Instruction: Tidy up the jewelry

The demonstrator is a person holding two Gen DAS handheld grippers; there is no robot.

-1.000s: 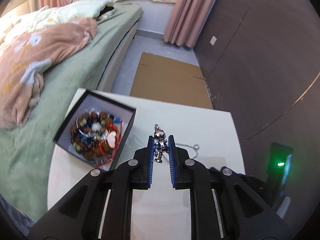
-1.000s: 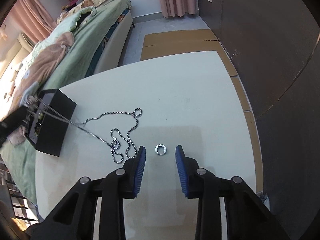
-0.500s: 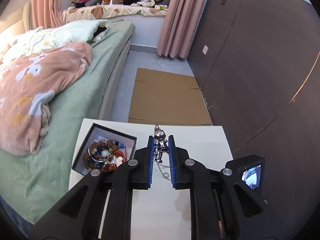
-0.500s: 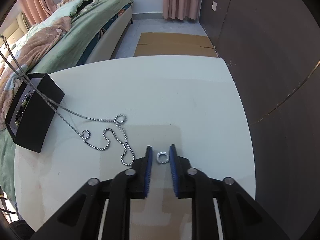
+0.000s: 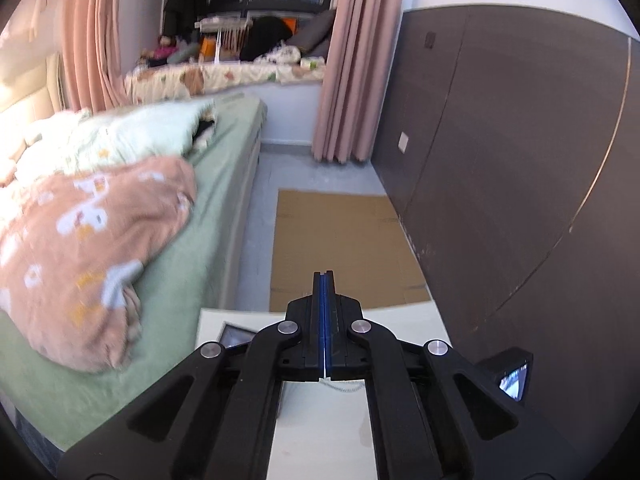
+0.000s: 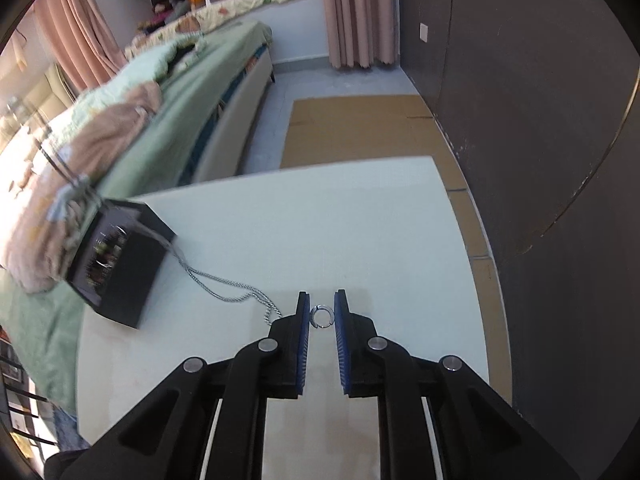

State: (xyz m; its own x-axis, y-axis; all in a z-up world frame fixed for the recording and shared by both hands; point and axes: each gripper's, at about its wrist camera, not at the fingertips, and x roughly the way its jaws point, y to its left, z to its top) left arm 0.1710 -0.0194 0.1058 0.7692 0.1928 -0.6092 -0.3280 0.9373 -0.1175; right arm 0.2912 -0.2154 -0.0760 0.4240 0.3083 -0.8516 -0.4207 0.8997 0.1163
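Note:
My left gripper [image 5: 324, 280] has its jaws closed tight; a thin chain [image 5: 344, 387] hangs from under them, so it holds the silver necklace. In the right wrist view the chain [image 6: 224, 286] runs taut from high at the left down over the black jewelry box [image 6: 120, 268], which holds several beads, and trails on the white table [image 6: 320, 220]. My right gripper [image 6: 321, 306] has narrowed around a small silver ring [image 6: 322, 316], held upright between the blue pads and lifted off the table. A corner of the box [image 5: 236, 336] shows beside the left gripper.
A bed with a green sheet [image 6: 192, 92] and a pink blanket [image 5: 92, 248] lies left of the table. Flat cardboard [image 5: 340, 248] is on the floor beyond it. A dark wall panel [image 6: 540, 120] stands to the right. A small device with a screen [image 5: 514, 376] sits at the table's right.
My left gripper has risen high and closed fully, pulling the necklace chain up toward the box. My right gripper closed on the ring and lifted it.

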